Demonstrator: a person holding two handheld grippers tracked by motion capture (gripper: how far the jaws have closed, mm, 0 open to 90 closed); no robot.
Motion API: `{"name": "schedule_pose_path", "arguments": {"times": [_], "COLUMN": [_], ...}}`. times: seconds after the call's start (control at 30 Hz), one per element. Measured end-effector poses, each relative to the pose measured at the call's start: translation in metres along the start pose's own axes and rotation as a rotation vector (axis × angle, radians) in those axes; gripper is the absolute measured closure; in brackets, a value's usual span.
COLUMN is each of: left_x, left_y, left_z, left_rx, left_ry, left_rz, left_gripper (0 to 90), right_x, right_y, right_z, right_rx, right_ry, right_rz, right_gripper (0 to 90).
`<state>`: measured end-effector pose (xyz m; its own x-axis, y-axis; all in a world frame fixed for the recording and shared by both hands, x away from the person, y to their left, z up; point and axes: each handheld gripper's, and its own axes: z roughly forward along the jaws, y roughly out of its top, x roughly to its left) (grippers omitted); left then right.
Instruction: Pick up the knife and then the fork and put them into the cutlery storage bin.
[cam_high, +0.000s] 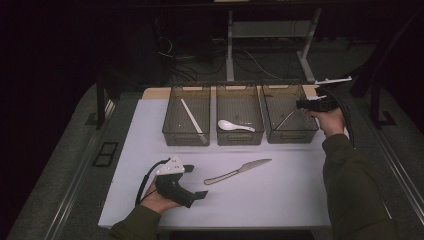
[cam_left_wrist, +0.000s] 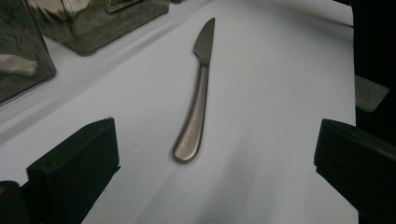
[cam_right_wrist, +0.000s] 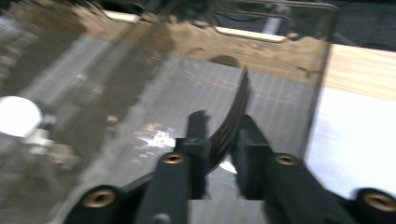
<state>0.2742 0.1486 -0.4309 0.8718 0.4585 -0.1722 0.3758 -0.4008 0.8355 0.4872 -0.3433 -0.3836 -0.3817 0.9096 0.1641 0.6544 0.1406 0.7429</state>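
While resting wide open on the white counter (cam_high: 280, 200), left tongs (cam_high: 192, 182) aimed at butter knife (cam_left_wrist: 196, 93) lying flat just ahead. Right tongs (cam_right_wrist: 219, 135) clamped on fork (cam_right_wrist: 233, 116) over rightmost bin (cam_high: 290, 135); spoon (cam_high: 235, 125) in middle bin (cam_high: 239, 136), chopstick (cam_high: 192, 116) in left bin (cam_high: 186, 136).

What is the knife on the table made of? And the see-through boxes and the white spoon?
The knife looks like metal with a dull brushed finish: grey, with soft reflections along handle and blade. The boxes seem to be smoky clear plastic, since you see their contents through the walls. The white spoon looks glossy, maybe ceramic or plastic; the pictures cannot settle which.
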Motion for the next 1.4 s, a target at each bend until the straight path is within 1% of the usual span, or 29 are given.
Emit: {"name": "schedule_pose_path", "arguments": {"times": [0.03,0.1,0.23,0.33,0.37,0.43,0.5,0.53,0.6,0.63,0.7,0.8,0.87,0.97,1.0,1.1,1.13,1.2,1.27,1.33,1.4], "left_x": [0.0,0.001,0.001,0.001,0.001,0.001,0.001,0.0,0.0,0.0,0.0,-0.001,-0.001,-0.003,-0.003,-0.004,-0.004,-0.004,-0.005,-0.005,-0.005], "left_y": [0.0,0.0,0.0,0.0,0.0,0.0,0.0,0.0,0.0,0.0,0.001,0.001,0.001,0.001,0.001,0.002,0.002,0.003,0.003,0.004,0.004], "left_z": [0.0,0.0,0.0,0.001,0.001,0.0,0.001,0.001,0.002,0.002,0.001,0.001,0.002,0.003,0.004,0.005,0.005,0.006,0.006,0.007,0.007], "left_rx": [-0.001,-0.001,0.002,0.003,0.003,0.002,0.006,0.005,0.009,0.01,0.011,0.015,0.018,0.023,0.025,0.025,0.026,0.029,0.033,0.038,0.037], "left_ry": [-0.001,-0.003,-0.003,-0.004,-0.003,-0.002,-0.001,-0.003,0.001,0.003,0.007,0.013,0.016,0.019,0.019,0.021,0.022,0.024,0.027,0.032,0.035], "left_rz": [0.001,-0.001,0.0,0.002,0.001,0.002,0.004,0.006,0.008,0.01,0.011,0.014,0.017,0.019,0.024,0.023,0.026,0.026,0.029,0.037,0.037], "left_gripper": [0.0,0.0,0.0,0.0,0.0,0.0,0.0,0.0,0.0,0.0,0.0,0.0,0.0,0.5,1.3,2.1,2.6,3.4,4.5,6.2,8.1], "right_x": [0.0,-0.002,-0.005,-0.008,-0.008,-0.008,-0.006,-0.005,0.0,0.002,0.009,0.02,0.029,0.041,0.045,0.057,0.061,0.069,0.078,0.086,0.092], "right_y": [0.0,0.001,0.0,0.001,0.002,0.001,0.0,-0.002,-0.005,-0.006,-0.01,-0.018,-0.025,-0.037,-0.041,-0.053,-0.057,-0.065,-0.073,-0.083,-0.094], "right_z": [0.0,-0.002,-0.007,-0.015,-0.016,-0.019,-0.023,-0.025,-0.03,-0.033,-0.04,-0.052,-0.059,-0.068,-0.07,-0.076,-0.078,-0.082,-0.085,-0.087,-0.088], "right_rx": [-0.004,-0.026,-0.041,-0.075,-0.075,-0.071,-0.072,-0.079,-0.08,-0.08,-0.086,-0.097,-0.098,-0.101,-0.098,-0.102,-0.1,-0.111,-0.109,-0.117,-0.118], "right_ry": [-0.015,-0.032,-0.072,-0.078,-0.082,-0.076,-0.059,-0.051,-0.023,-0.005,0.016,0.068,0.08,0.114,0.129,0.159,0.169,0.188,0.197,0.21,0.222], "right_rz": [0.007,0.009,0.003,0.005,0.01,0.008,0.017,0.01,0.015,0.009,-0.009,-0.02,-0.035,-0.063,-0.069,-0.112,-0.119,-0.128,-0.147,-0.157,-0.149], "right_gripper": [63.4,55.6,45.7,41.5,40.4,38.6,36.3,35.0,32.7,31.6,30.4,29.1,28.9,27.3,25.8,21.6,20.4,18.5,14.3,12.7,11.8]}}
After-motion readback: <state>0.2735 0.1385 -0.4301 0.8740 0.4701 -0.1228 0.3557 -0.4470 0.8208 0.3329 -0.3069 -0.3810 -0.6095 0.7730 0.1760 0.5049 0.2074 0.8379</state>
